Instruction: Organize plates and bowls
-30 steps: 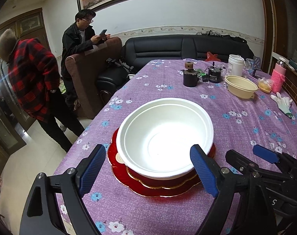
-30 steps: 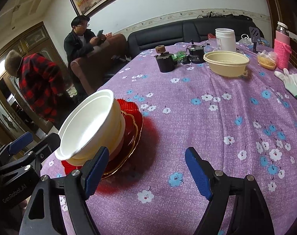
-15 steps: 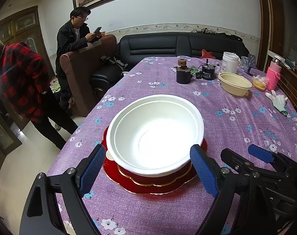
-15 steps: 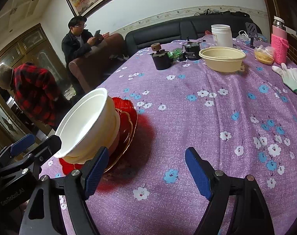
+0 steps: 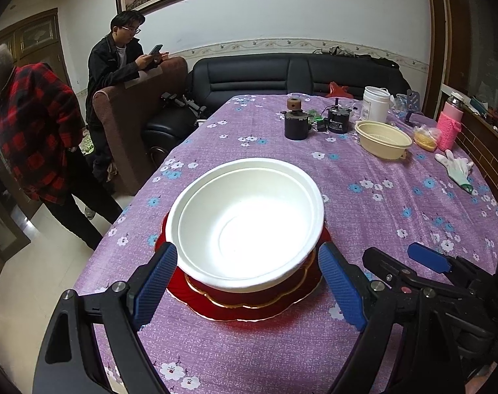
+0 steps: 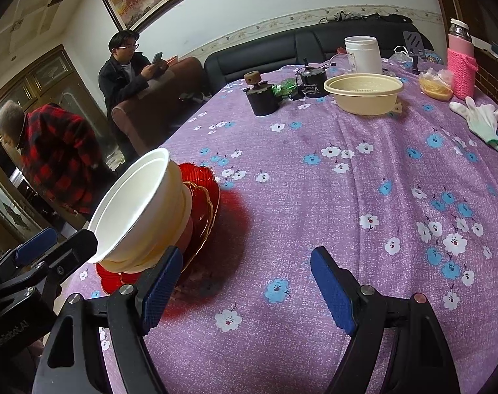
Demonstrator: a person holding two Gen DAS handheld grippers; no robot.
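Note:
Stacked white bowls (image 5: 245, 223) sit on red plates with gold rims (image 5: 245, 305) on the purple flowered tablecloth. My left gripper (image 5: 245, 289) is open and empty, its blue pads just in front of the stack. In the right wrist view the white bowls (image 6: 140, 210) stand on the red plates (image 6: 203, 197) at the left. My right gripper (image 6: 245, 292) is open and empty, over bare cloth to the right of the stack. A cream bowl (image 5: 383, 139) stands far back on the right; it also shows in the right wrist view (image 6: 363, 98).
At the far end stand a dark pot (image 5: 296, 121), a black motor (image 5: 338, 121), a white jar (image 5: 376, 103), a pink bottle (image 5: 449, 124) and a white glove (image 5: 457, 169). Two people (image 5: 117, 65) stand left of the table, near a sofa (image 5: 281, 75).
Both grippers have drawn back slightly and risen, so the stack looks a little farther and lower. The bowls and plates have not moved. Both grippers stay open.

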